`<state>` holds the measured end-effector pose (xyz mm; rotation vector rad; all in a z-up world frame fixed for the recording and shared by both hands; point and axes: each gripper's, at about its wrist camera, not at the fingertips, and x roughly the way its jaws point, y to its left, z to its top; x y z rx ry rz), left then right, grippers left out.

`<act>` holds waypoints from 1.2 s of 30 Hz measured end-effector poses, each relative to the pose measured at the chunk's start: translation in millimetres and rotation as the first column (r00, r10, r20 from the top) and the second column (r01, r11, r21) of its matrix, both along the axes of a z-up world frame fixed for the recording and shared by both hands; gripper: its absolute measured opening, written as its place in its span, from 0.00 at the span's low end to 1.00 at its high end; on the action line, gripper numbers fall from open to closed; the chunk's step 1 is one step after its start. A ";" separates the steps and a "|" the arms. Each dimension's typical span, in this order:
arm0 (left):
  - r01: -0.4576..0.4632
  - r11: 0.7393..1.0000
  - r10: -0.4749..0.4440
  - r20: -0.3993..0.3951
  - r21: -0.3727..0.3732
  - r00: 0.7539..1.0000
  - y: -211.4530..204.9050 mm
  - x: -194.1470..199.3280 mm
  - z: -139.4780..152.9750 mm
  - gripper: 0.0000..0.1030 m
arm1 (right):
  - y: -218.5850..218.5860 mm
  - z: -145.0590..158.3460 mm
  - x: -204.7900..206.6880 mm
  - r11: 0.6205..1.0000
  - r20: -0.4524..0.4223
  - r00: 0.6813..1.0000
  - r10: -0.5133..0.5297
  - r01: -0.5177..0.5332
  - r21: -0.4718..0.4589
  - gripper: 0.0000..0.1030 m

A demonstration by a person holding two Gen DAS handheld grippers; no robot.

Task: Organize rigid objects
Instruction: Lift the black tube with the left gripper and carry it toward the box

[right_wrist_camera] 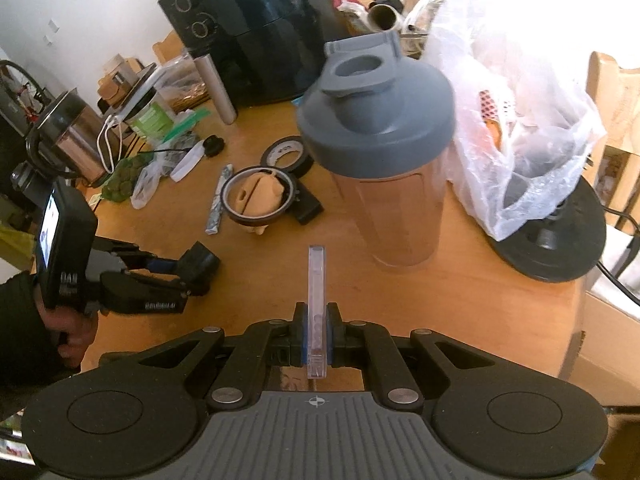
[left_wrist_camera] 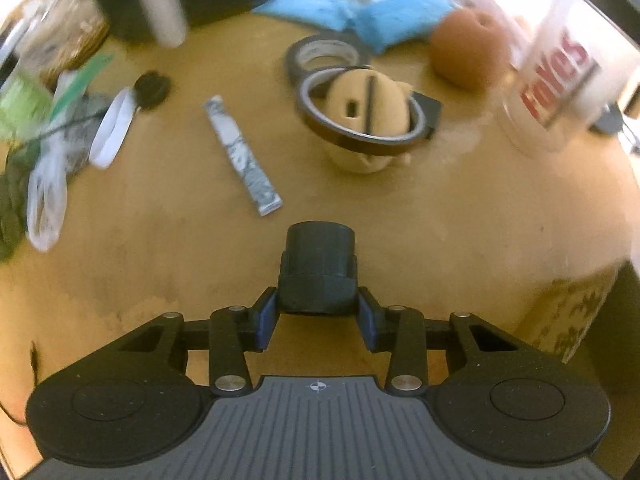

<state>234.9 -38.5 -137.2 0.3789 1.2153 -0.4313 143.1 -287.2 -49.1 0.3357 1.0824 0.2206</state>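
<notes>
Left gripper (left_wrist_camera: pixel 318 322): blue pads pressed to either side of a black ribbed cylinder (left_wrist_camera: pixel 318 270), pointing steeply down at the wooden table (left_wrist_camera: pixel 460 220); the cylinder looks close above the wood.
Right gripper (right_wrist_camera: pixel 317 338): clamped tight on a thin clear plastic case (right_wrist_camera: pixel 317 280), held edge-up over the table's near edge.
Risk, left: the grip sits low on the cylinder's base, so it could tip or slip out if swung quickly.
Risk, right: the flat case is pinched at one end only; a knock against the shaker bottle (right_wrist_camera: pixel 380 152) ahead could twist it loose.
Middle of table: tan figure (left_wrist_camera: pixel 366 110) wearing an amber tape ring (left_wrist_camera: pixel 360 136), black tape roll (left_wrist_camera: pixel 324 54) behind it, silver tube (left_wrist_camera: pixel 240 156) to its left.
Obstacles: shaker bottle stands just ahead of the right gripper; white plastic bag (right_wrist_camera: pixel 532 120) crowds the far right.
Beyond: black appliance (right_wrist_camera: pixel 248 28) at the back.
</notes>
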 end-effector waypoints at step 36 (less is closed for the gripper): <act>-0.317 0.909 0.346 0.065 -0.270 0.936 47.5 -74.3 101.4 0.39 | 30.5 6.7 -5.3 0.982 0.030 0.982 0.188 -0.188 0.016 0.10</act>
